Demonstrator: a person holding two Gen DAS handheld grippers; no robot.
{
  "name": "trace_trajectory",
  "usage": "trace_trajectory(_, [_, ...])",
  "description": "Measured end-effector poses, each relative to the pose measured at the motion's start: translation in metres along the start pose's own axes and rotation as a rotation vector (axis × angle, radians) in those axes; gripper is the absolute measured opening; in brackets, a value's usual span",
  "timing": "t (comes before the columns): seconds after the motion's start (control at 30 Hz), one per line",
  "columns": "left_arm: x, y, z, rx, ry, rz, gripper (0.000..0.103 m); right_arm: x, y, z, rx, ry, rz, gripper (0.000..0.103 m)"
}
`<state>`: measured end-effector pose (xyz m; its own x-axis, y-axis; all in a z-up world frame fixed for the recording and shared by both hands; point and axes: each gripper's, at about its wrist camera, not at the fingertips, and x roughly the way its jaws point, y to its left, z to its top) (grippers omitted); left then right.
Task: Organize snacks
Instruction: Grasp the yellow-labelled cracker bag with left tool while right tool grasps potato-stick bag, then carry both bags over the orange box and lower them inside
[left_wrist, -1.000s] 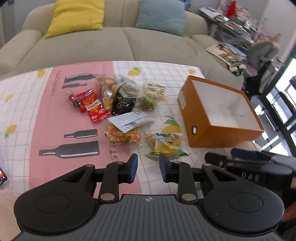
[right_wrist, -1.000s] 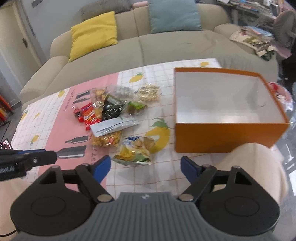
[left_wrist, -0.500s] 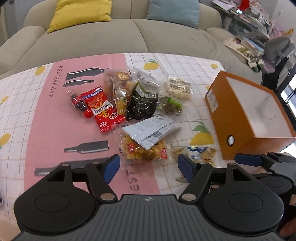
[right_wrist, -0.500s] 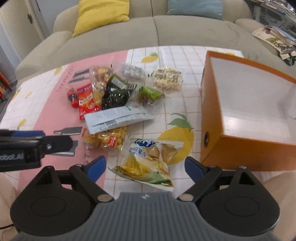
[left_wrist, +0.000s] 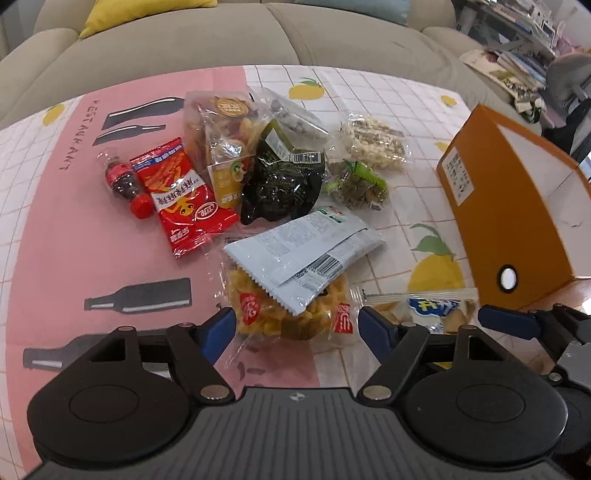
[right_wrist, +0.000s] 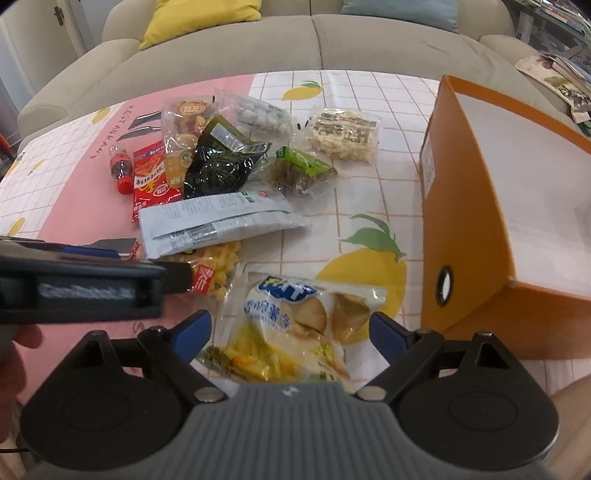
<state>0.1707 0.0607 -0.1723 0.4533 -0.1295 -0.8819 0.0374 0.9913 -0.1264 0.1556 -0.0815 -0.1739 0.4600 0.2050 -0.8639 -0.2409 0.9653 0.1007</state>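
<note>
**Crinkly bags everywhere, both grippers lined up over one each**

Crinkly plastic was basically the whole story on that tablecloth; a heap of snack packets sat in the middle, with the orange box off to the right, standing open and, as far as the view went, with nothing in it.

The left gripper was still opening, jaws spread to either side of the yellow puffed-snack bag; the pads weren't pressing on it yet. That bag had a pale blue-grey packet lying across its top end, so lifting it would probably drag the packet along; I'd have pinched it by the near, uncovered edge.

The right gripper was spread wide too, straddling the potato chip bag without gripping it. That bag looked puffy and light, slippery film with fragile chips inside; a squeeze across the fat middle risked crushing them, so the crimped seam seemed the safer hold. I couldn't really tell how full it was, the near end was blurred.

Further back sat the red packet, a tiny cola bottle, a dark green bag and some clear bags of nuts; all soft and light except the bottle, which would probably roll.
</note>
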Motion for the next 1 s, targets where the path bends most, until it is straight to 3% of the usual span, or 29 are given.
trace_trajectory(0.3, [0.022, -0.01, 0.003, 0.056, 0.011, 0.075, 0.09, 0.012, -0.009, -0.006, 0.032, -0.013, -0.001, 0.072])
trace_trajectory(0.5, [0.03, -0.015, 0.002, 0.086, -0.001, 0.112, 0.093, 0.011, -0.005, -0.009, 0.01, -0.032, -0.005, 0.071])
trace_trajectory(0.73, [0.022, -0.018, -0.002, 0.106, -0.014, 0.107, 0.073, 0.01, -0.004, -0.011, -0.006, -0.047, -0.004, 0.067])
trace_trajectory(1.0, [-0.002, -0.004, -0.009, 0.003, 0.071, 0.032, 0.066, 0.006, -0.008, -0.012, 0.003, -0.032, 0.0, 0.064])
